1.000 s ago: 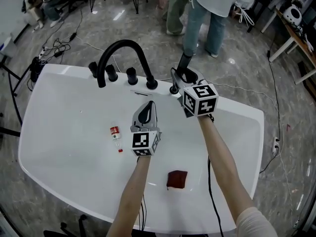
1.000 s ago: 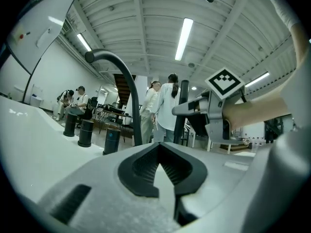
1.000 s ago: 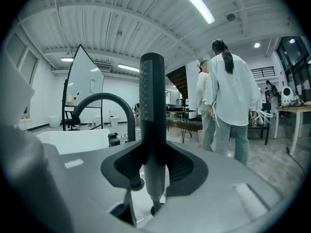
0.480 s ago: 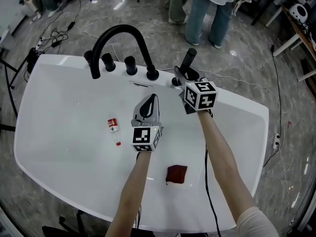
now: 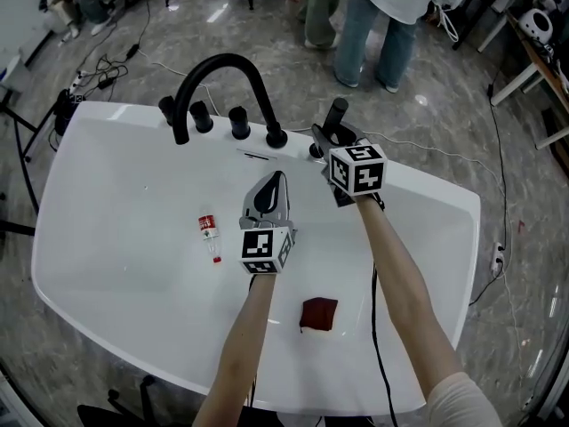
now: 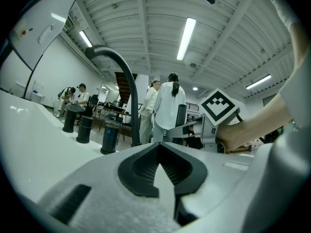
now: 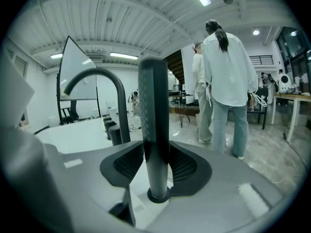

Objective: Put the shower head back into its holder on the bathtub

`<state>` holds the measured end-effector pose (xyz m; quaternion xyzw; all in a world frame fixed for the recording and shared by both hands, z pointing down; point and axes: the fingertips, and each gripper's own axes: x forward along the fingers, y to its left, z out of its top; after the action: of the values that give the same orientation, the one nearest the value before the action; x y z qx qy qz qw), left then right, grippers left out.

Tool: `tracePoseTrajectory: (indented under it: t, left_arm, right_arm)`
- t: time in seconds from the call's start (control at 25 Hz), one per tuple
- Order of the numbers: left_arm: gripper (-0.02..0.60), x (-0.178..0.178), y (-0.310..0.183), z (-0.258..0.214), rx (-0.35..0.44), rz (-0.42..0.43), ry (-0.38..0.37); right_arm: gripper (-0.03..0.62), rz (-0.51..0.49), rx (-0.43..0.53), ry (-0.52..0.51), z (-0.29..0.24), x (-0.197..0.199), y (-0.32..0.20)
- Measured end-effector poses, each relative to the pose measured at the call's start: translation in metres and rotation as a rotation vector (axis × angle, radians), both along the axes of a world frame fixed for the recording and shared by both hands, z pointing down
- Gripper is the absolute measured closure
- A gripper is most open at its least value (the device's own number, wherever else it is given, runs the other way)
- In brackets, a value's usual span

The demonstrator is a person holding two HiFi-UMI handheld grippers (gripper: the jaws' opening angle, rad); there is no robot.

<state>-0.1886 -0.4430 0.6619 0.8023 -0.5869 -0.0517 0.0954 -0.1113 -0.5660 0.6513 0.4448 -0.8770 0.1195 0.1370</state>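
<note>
The black stick shower head (image 5: 335, 115) stands upright at the tub's far rim, right of the tap knobs. In the right gripper view its lower end (image 7: 154, 130) sits in the round black holder (image 7: 158, 196) on the white rim. My right gripper (image 5: 325, 142) is shut on the shower head, a pad (image 7: 127, 165) on each side of it low down. My left gripper (image 5: 268, 190) hovers over the tub basin, shut with nothing in it (image 6: 159, 152).
A tall black arched faucet (image 5: 222, 71) and three black knobs (image 5: 239, 123) stand on the rim of the white tub (image 5: 98, 123). A small red-capped bottle (image 5: 207, 230) and a dark red cloth (image 5: 318, 316) lie in the basin. A person (image 5: 378, 16) stands beyond the tub; cables run across the floor.
My right gripper has sunk a little toward the tub rim with the shower head in it. The left gripper has kept still.
</note>
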Motion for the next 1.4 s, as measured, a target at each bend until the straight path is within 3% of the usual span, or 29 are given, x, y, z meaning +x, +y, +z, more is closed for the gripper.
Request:
tracePoseTrajectory:
  t: [0.08, 0.2, 0.4, 0.48, 0.6, 0.88, 1.12, 1.28, 1.4]
  left_arm:
    - [0.583, -0.008, 0.003, -0.017, 0.007, -0.017, 0.008]
    - [0.583, -0.012, 0.014, -0.052, 0.018, -0.031, 0.016]
    - [0.583, 0.005, 0.045, -0.15, 0.087, 0.005, -0.04]
    - [0.583, 0.014, 0.06, -0.193, 0.111, 0.01, -0.045]
    - [0.583, 0.031, 0.085, -0.251, 0.135, 0.012, -0.054]
    - [0.583, 0.062, 0.185, -0.363, 0.206, -0.018, -0.078]
    - [0.583, 0.078, 0.276, -0.407, 0.224, -0.016, -0.079]
    - [0.583, 0.079, 0.312, -0.419, 0.234, -0.041, -0.065]
    - [0.583, 0.089, 0.329, -0.43, 0.264, -0.043, -0.071]
  right_arm:
    - [0.415, -0.003, 0.02, -0.075, -0.031, 0.0, 0.004]
    - [0.406, 0.003, 0.049, -0.181, -0.081, 0.003, 0.023]
    - [0.391, -0.024, 0.103, -0.261, -0.183, 0.022, 0.075]
    - [0.43, -0.039, 0.14, -0.273, -0.23, 0.032, 0.101]
    - [0.584, -0.001, 0.182, -0.268, -0.289, 0.048, 0.14]
    - [0.586, -0.019, 0.374, -0.215, -0.41, 0.078, 0.288]
    - [0.586, -0.035, 0.418, -0.299, -0.459, 0.109, 0.401]
    - [0.586, -0.123, 0.413, -0.282, -0.447, 0.103, 0.452]
    - [0.586, -0.13, 0.408, -0.266, -0.432, 0.107, 0.472]
